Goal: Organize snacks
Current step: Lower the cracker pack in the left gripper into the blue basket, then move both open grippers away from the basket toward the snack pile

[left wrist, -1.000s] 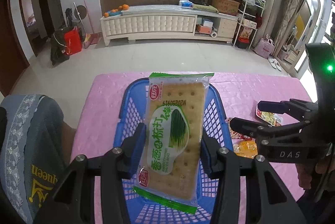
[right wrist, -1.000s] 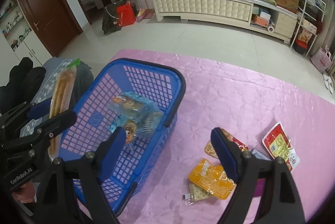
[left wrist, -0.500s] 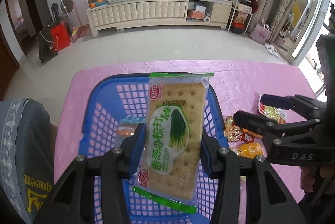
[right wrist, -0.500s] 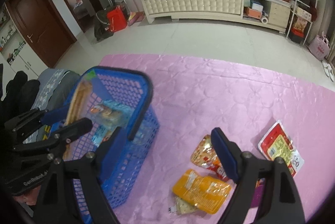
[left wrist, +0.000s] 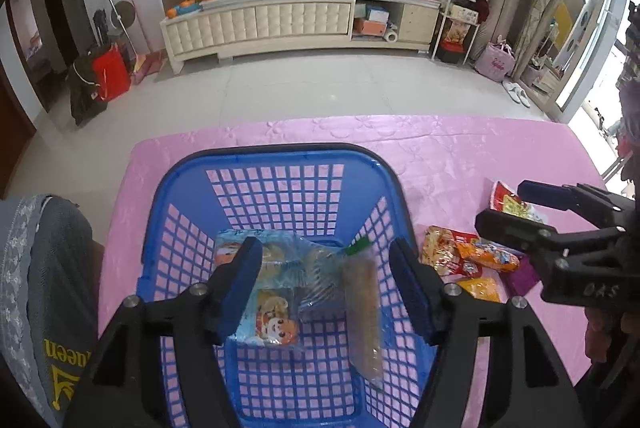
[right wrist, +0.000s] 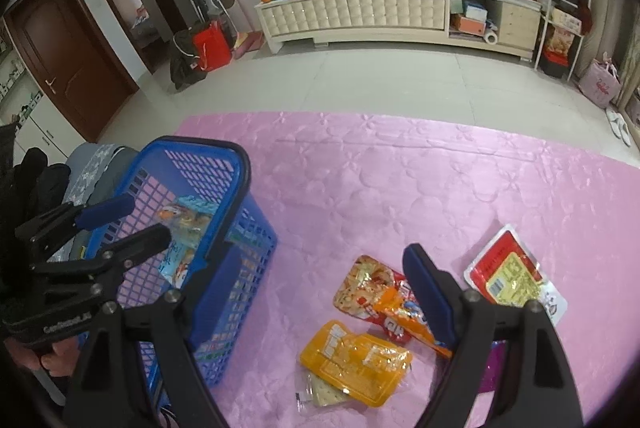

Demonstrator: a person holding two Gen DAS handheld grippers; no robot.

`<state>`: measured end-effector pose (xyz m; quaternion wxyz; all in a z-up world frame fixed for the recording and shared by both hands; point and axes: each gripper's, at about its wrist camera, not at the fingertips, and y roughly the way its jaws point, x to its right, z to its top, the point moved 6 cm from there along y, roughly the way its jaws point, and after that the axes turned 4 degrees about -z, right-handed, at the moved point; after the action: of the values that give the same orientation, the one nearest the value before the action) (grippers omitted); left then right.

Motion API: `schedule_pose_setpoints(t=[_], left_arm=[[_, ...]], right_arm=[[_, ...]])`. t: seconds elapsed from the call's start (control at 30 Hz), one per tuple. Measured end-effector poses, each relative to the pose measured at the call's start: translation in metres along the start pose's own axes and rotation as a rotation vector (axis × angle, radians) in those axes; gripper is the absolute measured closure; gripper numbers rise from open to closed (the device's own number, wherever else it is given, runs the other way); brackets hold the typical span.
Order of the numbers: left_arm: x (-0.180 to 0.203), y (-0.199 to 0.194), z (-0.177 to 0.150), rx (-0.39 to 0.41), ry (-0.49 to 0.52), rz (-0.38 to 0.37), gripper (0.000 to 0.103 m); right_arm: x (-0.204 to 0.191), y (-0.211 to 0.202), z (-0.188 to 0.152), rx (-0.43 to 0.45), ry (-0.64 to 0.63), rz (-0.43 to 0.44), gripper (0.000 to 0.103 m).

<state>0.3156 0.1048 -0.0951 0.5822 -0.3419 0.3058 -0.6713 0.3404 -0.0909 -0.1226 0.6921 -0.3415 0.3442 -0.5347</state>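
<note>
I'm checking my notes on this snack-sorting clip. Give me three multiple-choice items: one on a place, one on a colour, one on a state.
1. Where does the cracker pack lie?
A. in the basket
B. on the cloth
C. on the floor

2. What colour is the basket?
A. red
B. blue
C. green

3. How is the left gripper?
A. shut on a pack
B. open, holding nothing
C. out of view

Answers:
1. A, it leans against the basket's wall inside.
2. B, the rim and mesh are blue.
3. B, its jaws have just opened and the pack lies below them.
</note>
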Motion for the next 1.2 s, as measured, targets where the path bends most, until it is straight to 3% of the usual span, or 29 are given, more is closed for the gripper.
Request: schedule_pose_setpoints(t=[0.37,0.6,0.77,0.9,1.2], left_arm=[[0.019,-0.054,-0.013,0.062,0.0,-0.002,0.035],[0.048,-0.087,-0.026,0.094,0.026,-0.01,0.035],[0.074,-0.104,-0.031,0.123,0.061,-0.02,0.029],[0.095,-0.108,-0.038,0.132,0.081,-0.047,0.024],[0.134,-0.091,-0.052,0.09,0.125,-0.081,0.024]], right_arm=[[-0.005,-0.056,-0.018,0.046,-0.02,0.017,0.017],[0.002,-0.101,-0.034,0.081,-0.022,0.018,0.017],[0.015,-0.127,-0.046,0.095,-0.014,0.015,0.017],[0.029,-0.139,-0.058,0.099,-0.023,-0.011,0.017],[0.067,-0.152,-0.08,0.094,0.001,-0.057,0.017]])
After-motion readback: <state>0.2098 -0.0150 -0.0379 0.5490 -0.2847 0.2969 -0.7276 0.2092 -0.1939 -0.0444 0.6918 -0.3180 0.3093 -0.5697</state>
